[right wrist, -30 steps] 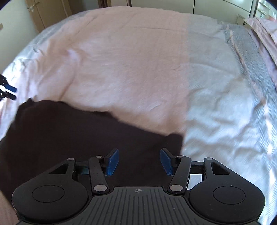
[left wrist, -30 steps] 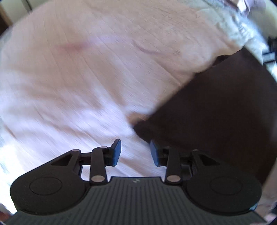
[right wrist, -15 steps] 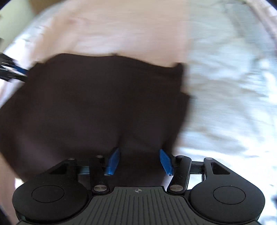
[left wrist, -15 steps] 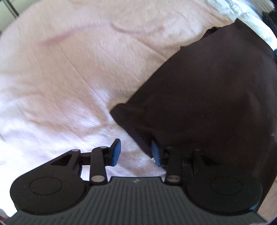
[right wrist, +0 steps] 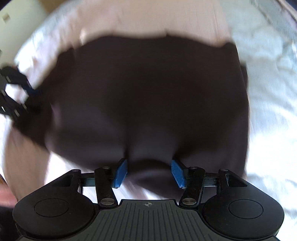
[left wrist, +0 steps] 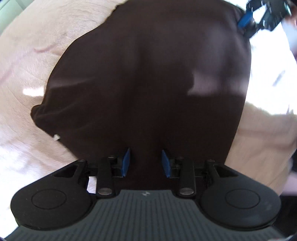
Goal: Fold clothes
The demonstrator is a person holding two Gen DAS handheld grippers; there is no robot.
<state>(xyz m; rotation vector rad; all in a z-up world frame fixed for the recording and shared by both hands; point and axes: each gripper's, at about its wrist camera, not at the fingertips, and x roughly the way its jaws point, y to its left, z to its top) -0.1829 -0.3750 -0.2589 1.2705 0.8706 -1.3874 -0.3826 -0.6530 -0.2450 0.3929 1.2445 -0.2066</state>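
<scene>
A dark brown garment point(left wrist: 148, 74) lies spread on the pink bedcover point(left wrist: 27, 46) and fills most of both views. My left gripper point(left wrist: 145, 153) hangs over its near edge, pointing steeply down; the blue pads stand apart with only flat cloth below them. My right gripper point(right wrist: 149, 163) is open over the garment point(right wrist: 148, 92) too, and a rolled edge of cloth lies between its pads without being pressed. Each gripper shows in the other's view: the right gripper point(left wrist: 259, 11) at the garment's far corner, the left gripper point(right wrist: 16, 92) at its left edge.
The pink bedcover point(right wrist: 148, 18) runs on beyond the garment. To the right lies a pale grey-white part of the bedding point(right wrist: 269, 92). A light wall point(right wrist: 16, 22) shows at the upper left. Both views are motion-blurred.
Both grippers have swept in over the garment and sunk towards it, so it now fills the views. The left gripper has rolled. Both pairs of jaws stand as wide as before.
</scene>
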